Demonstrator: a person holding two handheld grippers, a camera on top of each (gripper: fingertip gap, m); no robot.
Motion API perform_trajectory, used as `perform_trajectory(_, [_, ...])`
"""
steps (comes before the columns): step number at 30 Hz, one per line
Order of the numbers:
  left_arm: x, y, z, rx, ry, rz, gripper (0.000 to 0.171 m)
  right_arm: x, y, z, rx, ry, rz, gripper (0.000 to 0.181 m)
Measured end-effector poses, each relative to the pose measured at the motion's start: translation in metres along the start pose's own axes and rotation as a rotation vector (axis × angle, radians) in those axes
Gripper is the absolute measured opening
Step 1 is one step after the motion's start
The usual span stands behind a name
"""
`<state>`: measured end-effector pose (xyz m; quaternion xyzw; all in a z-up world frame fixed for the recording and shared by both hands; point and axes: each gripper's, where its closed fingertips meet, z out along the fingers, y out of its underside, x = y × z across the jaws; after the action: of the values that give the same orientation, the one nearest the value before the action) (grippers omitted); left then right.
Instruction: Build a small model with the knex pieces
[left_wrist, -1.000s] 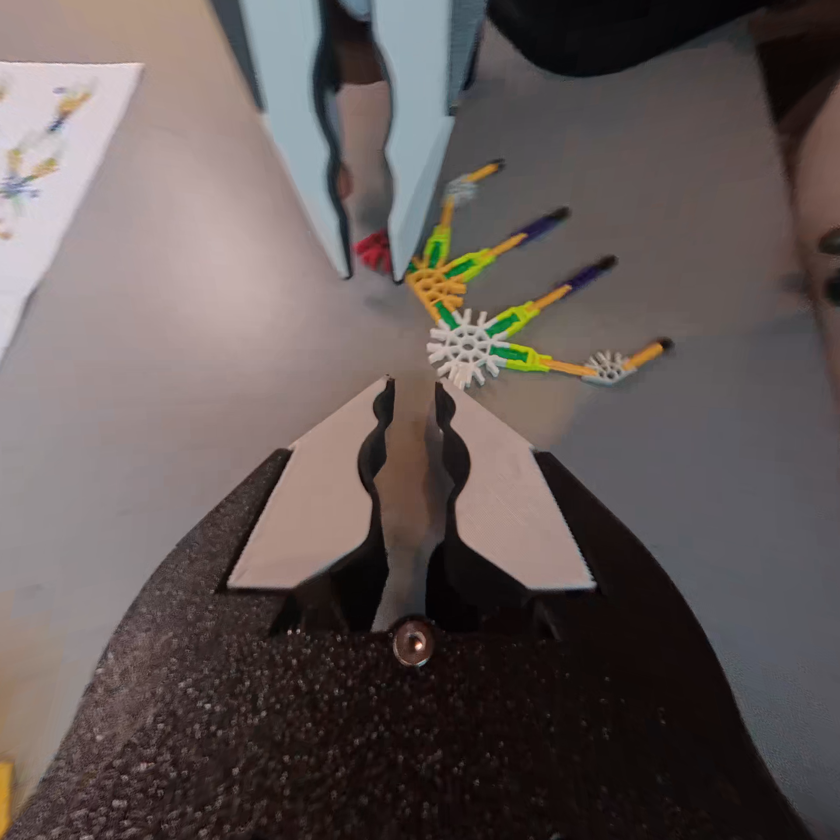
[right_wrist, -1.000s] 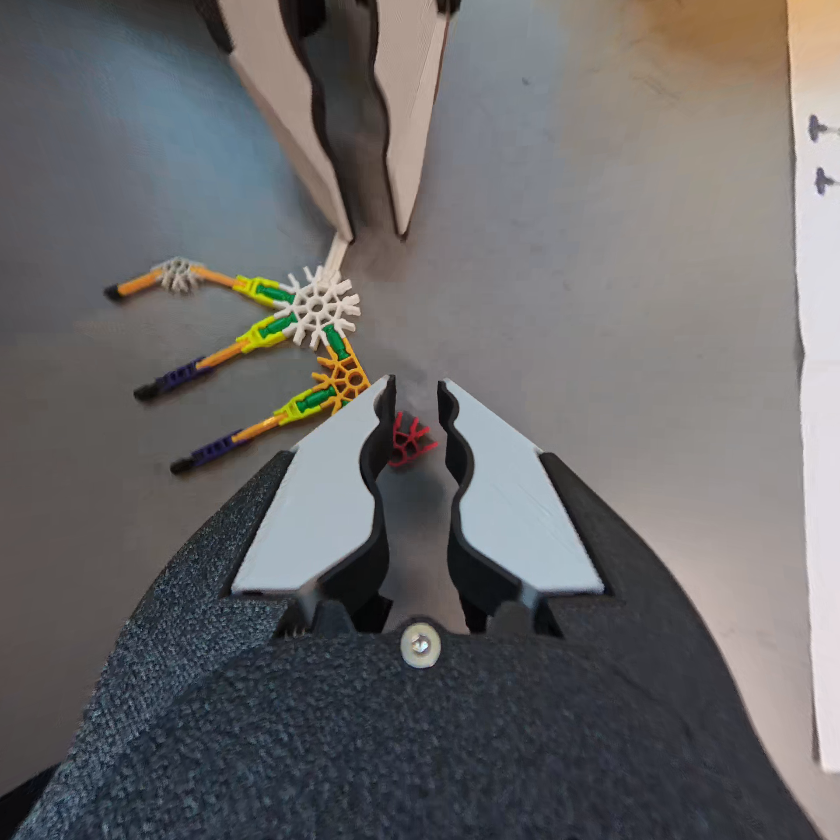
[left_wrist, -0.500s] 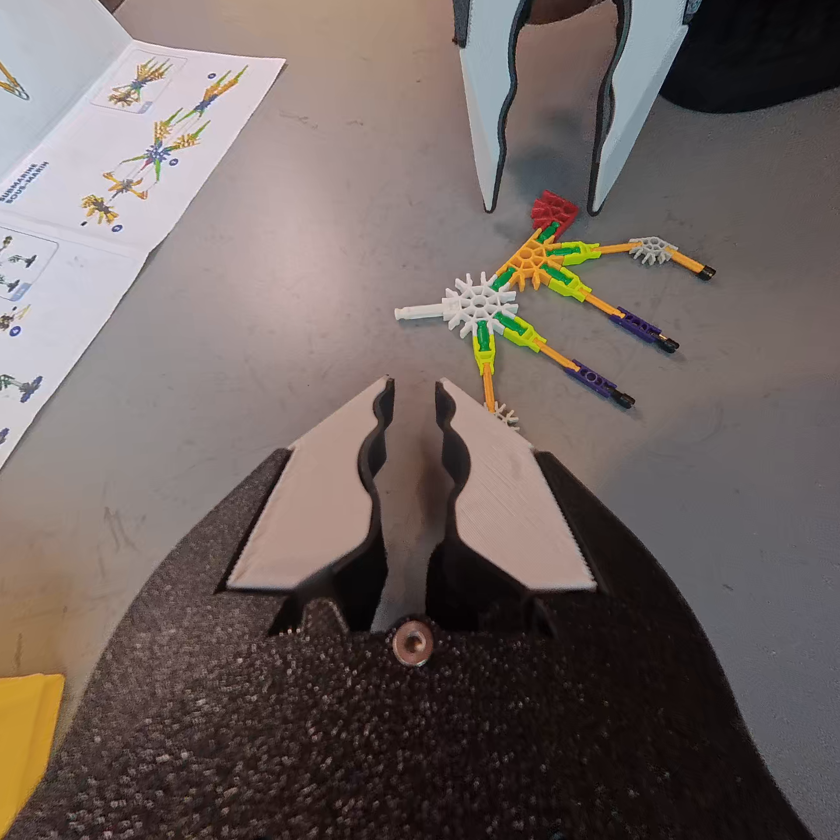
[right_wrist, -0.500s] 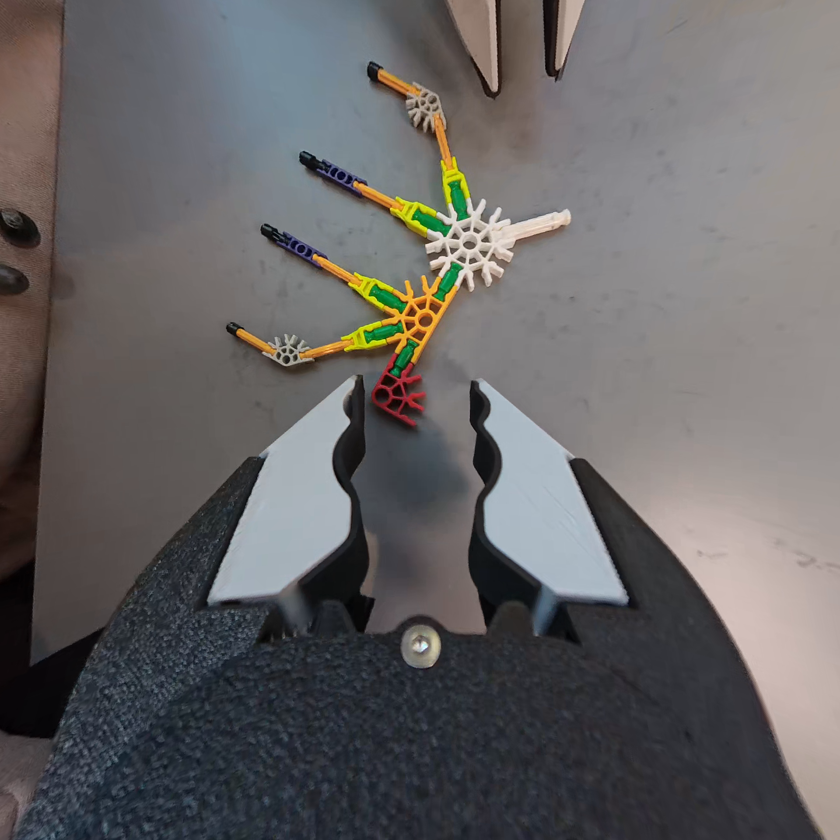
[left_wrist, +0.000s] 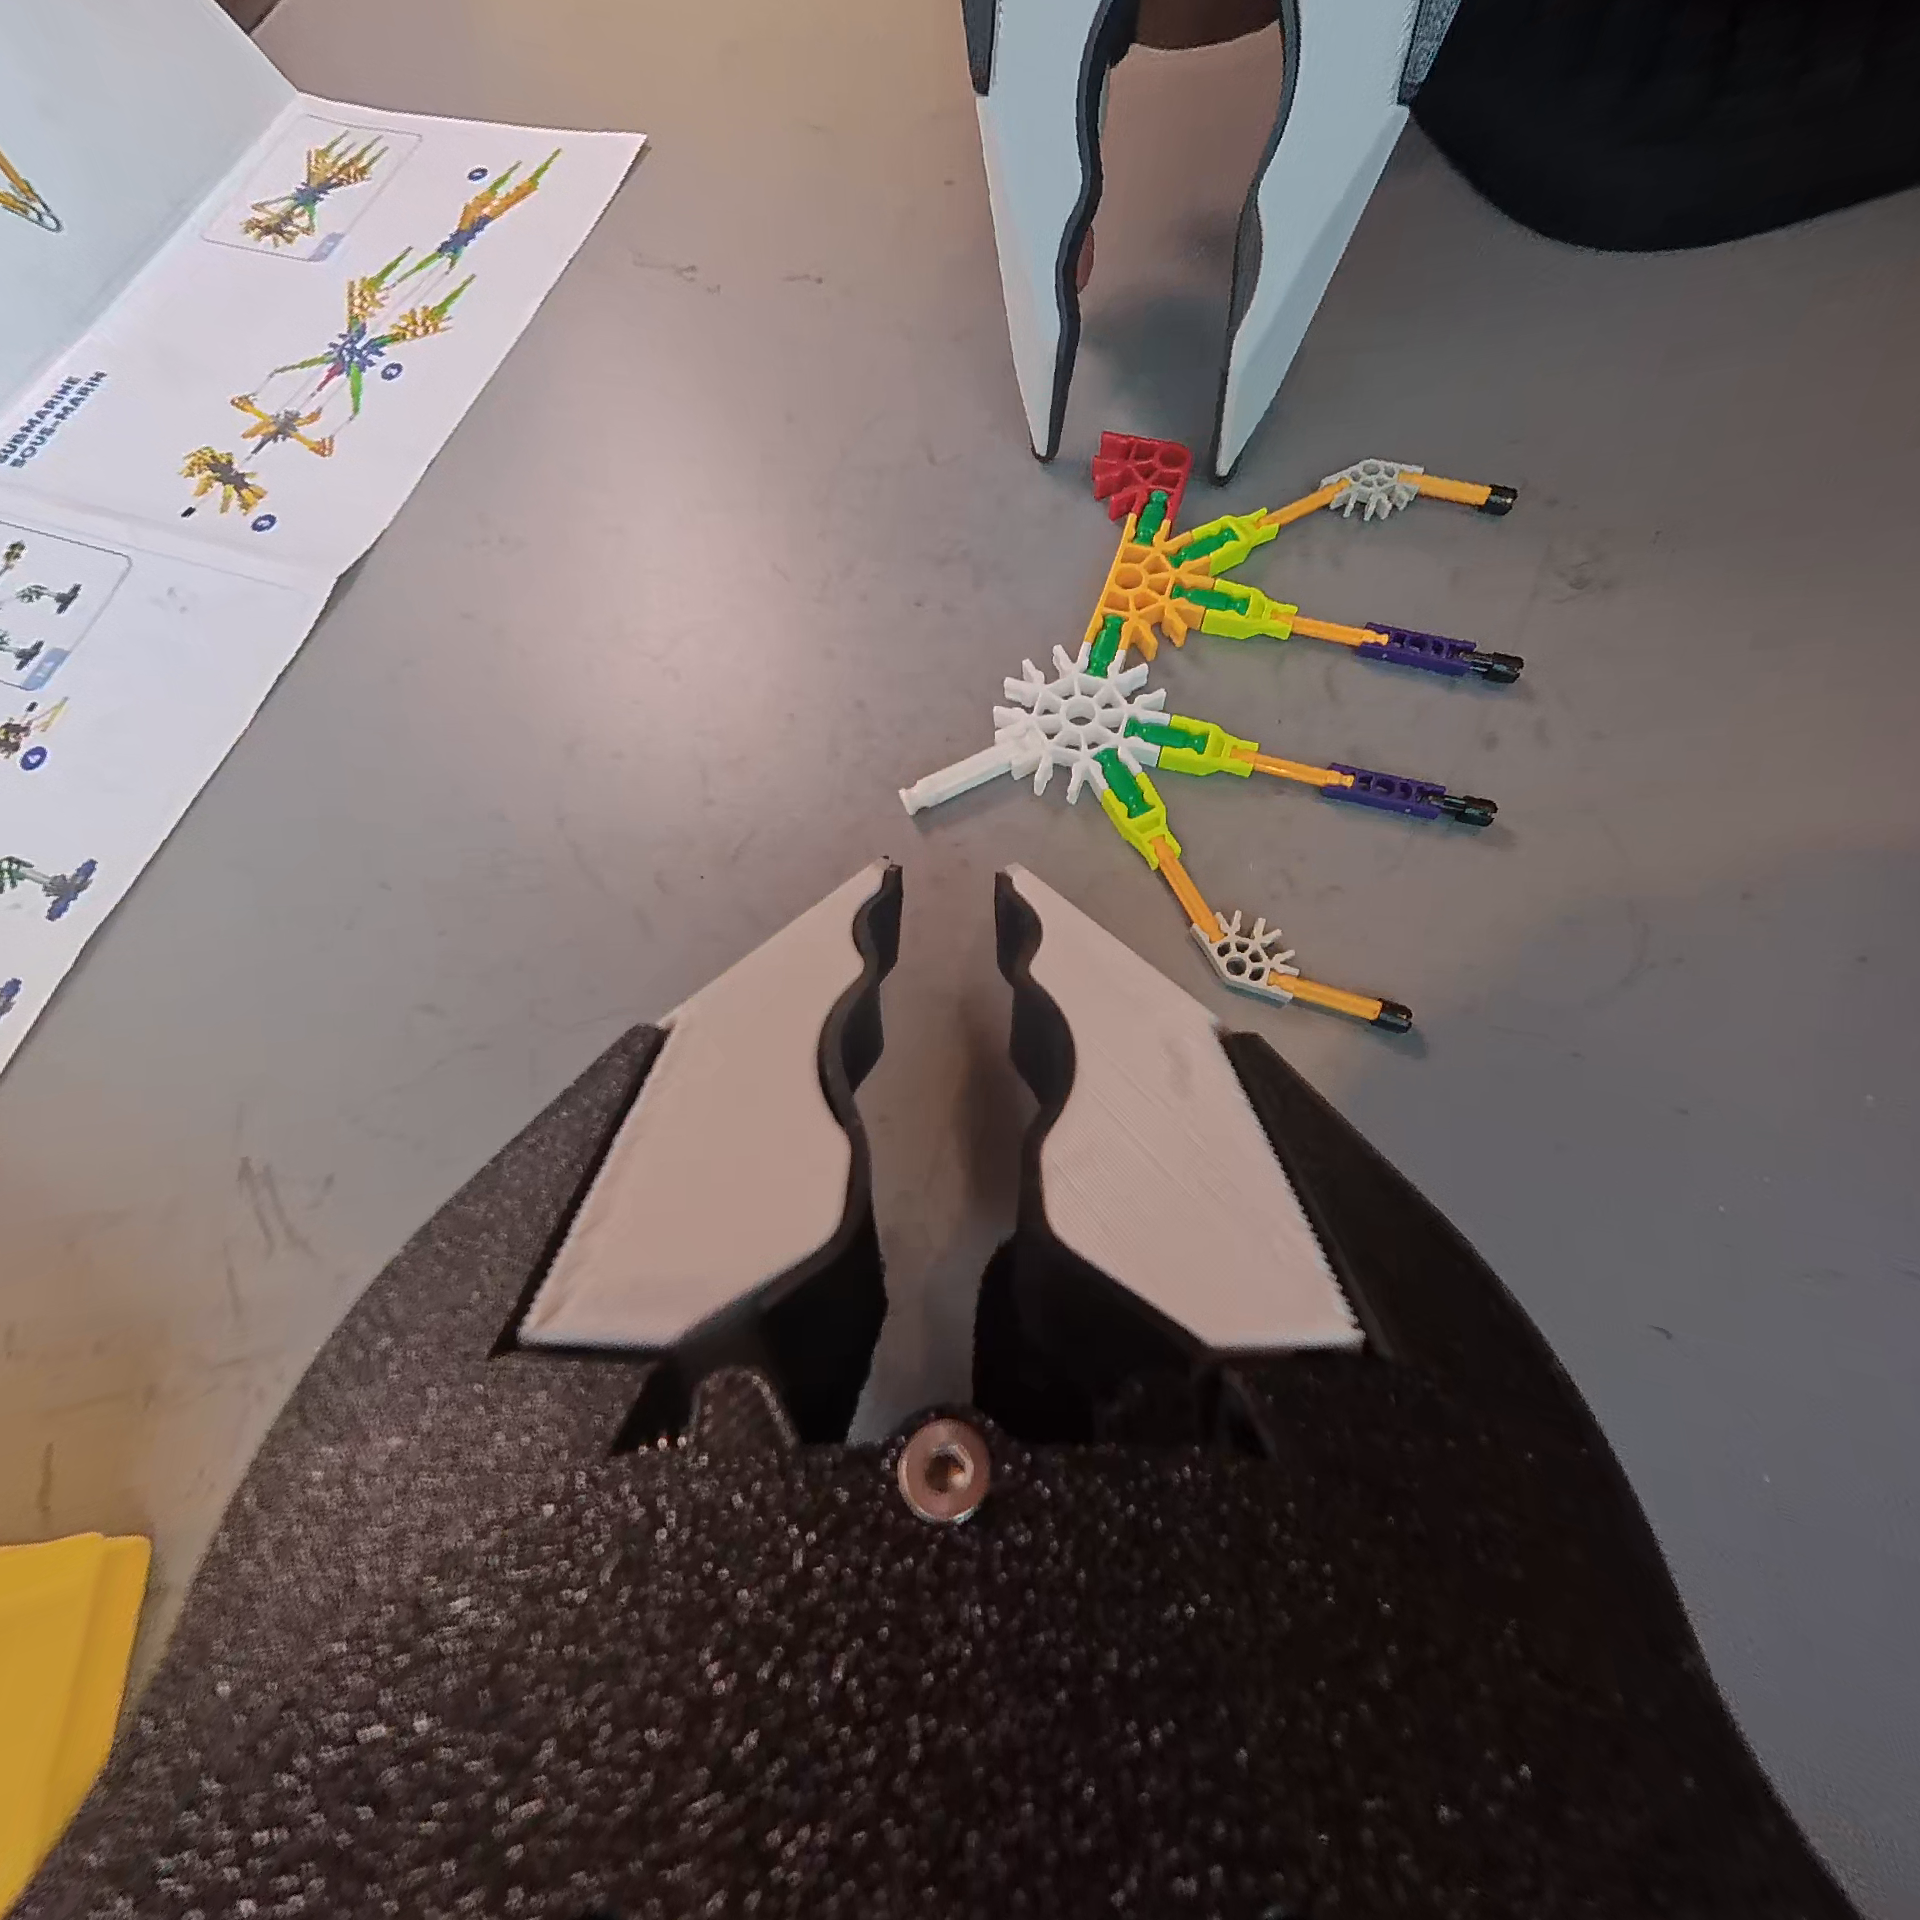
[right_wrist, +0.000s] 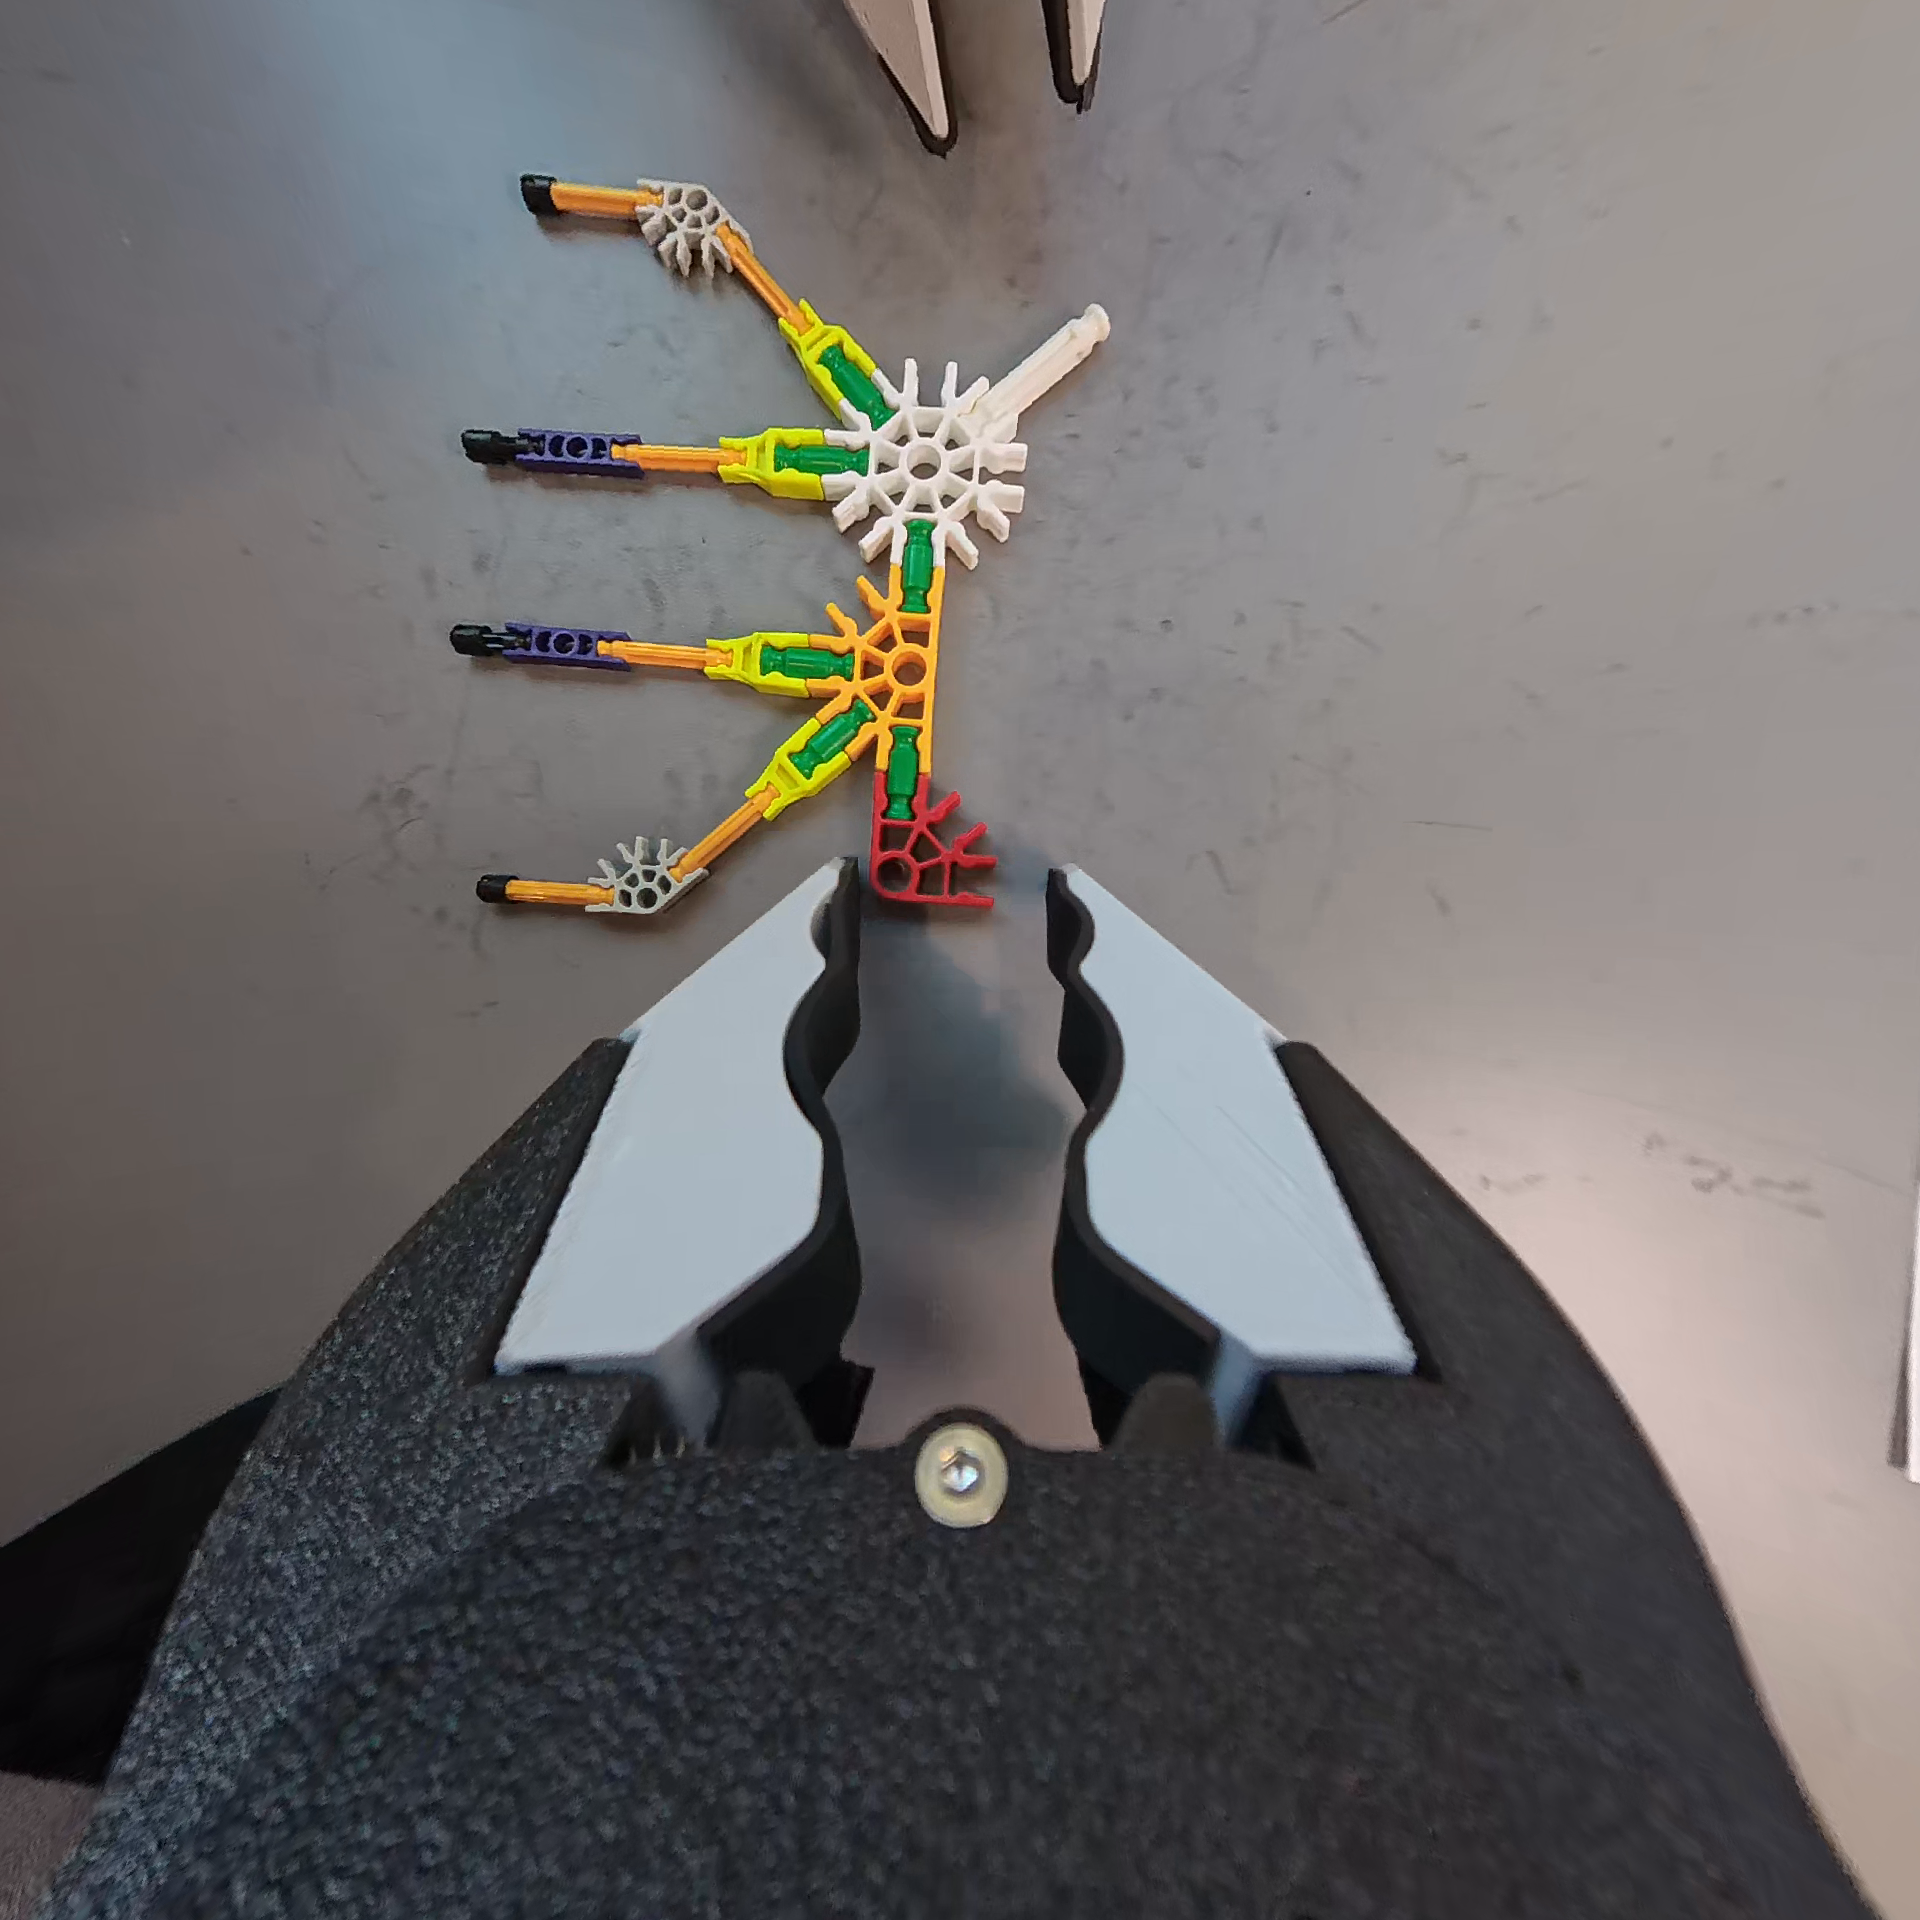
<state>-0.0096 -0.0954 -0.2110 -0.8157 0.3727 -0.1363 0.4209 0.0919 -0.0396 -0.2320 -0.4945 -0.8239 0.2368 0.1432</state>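
Note:
A flat toy model of snap-together rods and connectors lies on the grey table (left_wrist: 727, 623). It has a white snowflake connector (left_wrist: 1075, 717), an orange connector (left_wrist: 1143, 592), a red corner connector (left_wrist: 1143, 473) and a white rod (left_wrist: 956, 784). My left gripper (left_wrist: 945, 873) is slightly open and empty, its tips just short of the white rod. My right gripper (right_wrist: 951, 873) is open, its tips on either side of the red connector (right_wrist: 920, 852) without clamping it. Each gripper also shows across the model in the other view, the right one (left_wrist: 1135, 464) and the left one (right_wrist: 1006, 120).
An unfolded instruction sheet (left_wrist: 260, 416) lies at the left. A yellow object (left_wrist: 52, 1662) sits at the lower left edge. A dark object (left_wrist: 1662, 104) is at the far right. A white paper edge (right_wrist: 1912, 1351) shows at the right. Across from one pair of fingers to the other is roughly 12 cm. The yellow object (left_wrist: 52, 1662) is about 15 cm from my left fingertips and 30 cm from my right.
Both grippers have drawn back from the model. The right jaws have opened wider off the red connector. The model now lies still and flat on the table.

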Motion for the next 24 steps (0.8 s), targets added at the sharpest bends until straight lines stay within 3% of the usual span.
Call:
perform_trajectory(2, [-0.001, -0.002, -0.001, 0.007, -0.006, 0.0, 0.017, 0.0, -0.001, 0.0, 0.007, -0.004, -0.001, 0.022])
perform_trajectory(12, [-0.019, -0.013, -0.01, 0.081, -0.099, -0.007, 0.017, 0.004, -0.041, -0.037, 0.214, 0.13, -0.152, 0.022])
perform_trajectory(20, [-0.021, -0.012, -0.009, 0.084, -0.103, -0.012, 0.017, 0.029, 0.002, -0.007, 0.063, 0.134, -0.039, 0.022])
perform_trajectory(24, [-0.025, -0.015, -0.011, 0.101, -0.121, -0.021, 0.019, 0.042, -0.002, -0.011, 0.11, 0.19, -0.019, 0.027])
